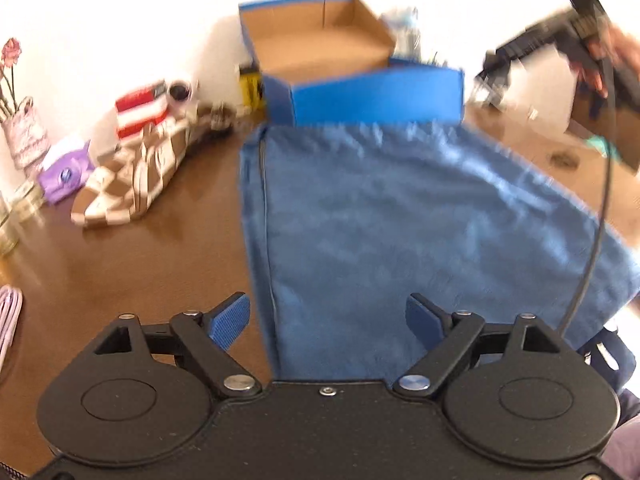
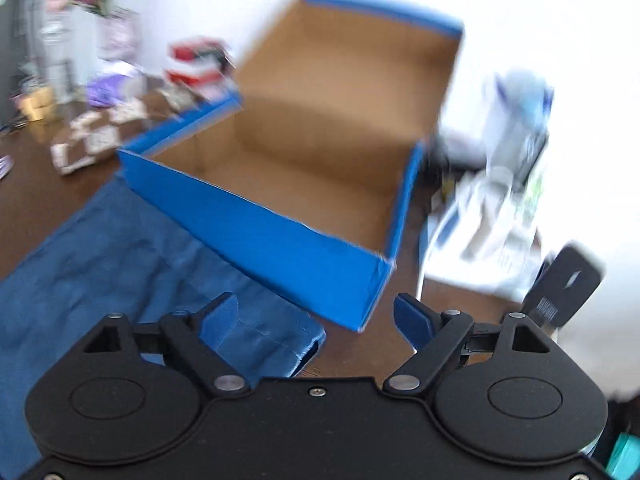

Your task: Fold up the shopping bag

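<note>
both grippers, left (image 1: 328, 322) and right (image 2: 316, 320), gape empty over blue bag (image 1: 400, 220) (flat on table).

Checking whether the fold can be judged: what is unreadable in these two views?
- Blue bag, left wrist view: near edge hidden behind the open left claw; handles cut off.
- Bag's right corner, right wrist view: layers blurred.
- Clutter beside the blue box: blurred.
</note>
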Tool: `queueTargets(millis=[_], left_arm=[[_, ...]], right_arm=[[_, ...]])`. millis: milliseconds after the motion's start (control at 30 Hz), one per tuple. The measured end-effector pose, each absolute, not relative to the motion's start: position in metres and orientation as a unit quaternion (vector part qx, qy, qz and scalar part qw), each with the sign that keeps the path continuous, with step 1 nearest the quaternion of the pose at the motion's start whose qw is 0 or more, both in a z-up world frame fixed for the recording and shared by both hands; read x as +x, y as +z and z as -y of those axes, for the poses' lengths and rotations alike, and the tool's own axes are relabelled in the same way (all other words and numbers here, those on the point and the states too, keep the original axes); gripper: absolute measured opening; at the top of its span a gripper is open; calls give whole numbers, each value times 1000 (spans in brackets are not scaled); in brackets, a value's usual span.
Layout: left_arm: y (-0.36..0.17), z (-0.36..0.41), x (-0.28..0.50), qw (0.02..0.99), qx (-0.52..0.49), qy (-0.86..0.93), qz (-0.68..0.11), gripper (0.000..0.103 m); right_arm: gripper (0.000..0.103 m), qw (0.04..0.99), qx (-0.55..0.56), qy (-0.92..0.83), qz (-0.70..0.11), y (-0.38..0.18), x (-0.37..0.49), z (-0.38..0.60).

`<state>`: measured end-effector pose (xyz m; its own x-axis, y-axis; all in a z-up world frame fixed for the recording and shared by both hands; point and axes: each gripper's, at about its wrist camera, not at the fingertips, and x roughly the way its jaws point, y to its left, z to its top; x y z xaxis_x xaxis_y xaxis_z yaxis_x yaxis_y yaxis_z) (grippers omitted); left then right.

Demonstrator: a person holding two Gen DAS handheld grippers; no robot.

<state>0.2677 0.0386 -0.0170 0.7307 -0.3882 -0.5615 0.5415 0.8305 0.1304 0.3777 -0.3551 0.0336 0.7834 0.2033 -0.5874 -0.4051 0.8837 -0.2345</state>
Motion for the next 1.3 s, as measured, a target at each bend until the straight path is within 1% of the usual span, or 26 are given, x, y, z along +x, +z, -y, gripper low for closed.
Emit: queueTargets(millis=[33,67,100,167,267,400,533,700,767,800,833,867,933,1033,1100,1167,1267,1300], left_arm=[[-17,-41,261,914,164,-277,-245,94],[-16,-43,254,908,185,-302,-223,94],[-16,-45,247,901,205,-326,-201,94],[-24,-43,240,877,241,-367,-194,94],[-35,-41,234,854,267,-401,-197,94],[-49,-43,215,813,346,-441,-156,94],[-62,-40,214,803,364,-444,-158,94],[-68,-38,212,796,379,-447,-152,94],[-72,-36,213,791,389,-446,-155,94],[-72,-36,212,790,391,-444,-159,94],[-72,-36,212,790,393,-441,-163,94],[-72,-36,211,789,395,-440,-168,94],[-72,-37,208,782,395,-450,-171,94],[-73,-35,204,774,402,-460,-167,93],[-72,-34,204,773,396,-465,-170,84],[-70,-34,206,773,387,-471,-177,68],[-66,-35,210,769,377,-478,-194,51],[-65,-36,210,767,377,-481,-196,49]], right_arm=[[87,929,-188,170,-271,34,364,351],[87,929,-213,192,-235,33,328,340],[87,926,-227,211,-215,31,304,333],[86,906,-282,270,-166,22,231,310],[86,887,-324,288,-159,8,181,289],[86,865,-362,299,-174,-18,138,274],[79,852,-373,306,-202,-47,119,270],[71,832,-395,326,-214,-67,112,259],[49,827,-402,327,-217,-75,109,256],[31,826,-398,331,-224,-76,111,257],[23,824,-394,334,-232,-77,112,258],[20,828,-367,342,-249,-73,114,263],[7,827,-368,342,-251,-70,113,266],[5,830,-356,346,-254,-62,113,273],[4,832,-345,349,-257,-57,114,277],[4,840,-312,357,-263,-45,113,288],[4,847,-295,355,-264,-32,115,299],[4,849,-290,353,-265,-28,114,303]])
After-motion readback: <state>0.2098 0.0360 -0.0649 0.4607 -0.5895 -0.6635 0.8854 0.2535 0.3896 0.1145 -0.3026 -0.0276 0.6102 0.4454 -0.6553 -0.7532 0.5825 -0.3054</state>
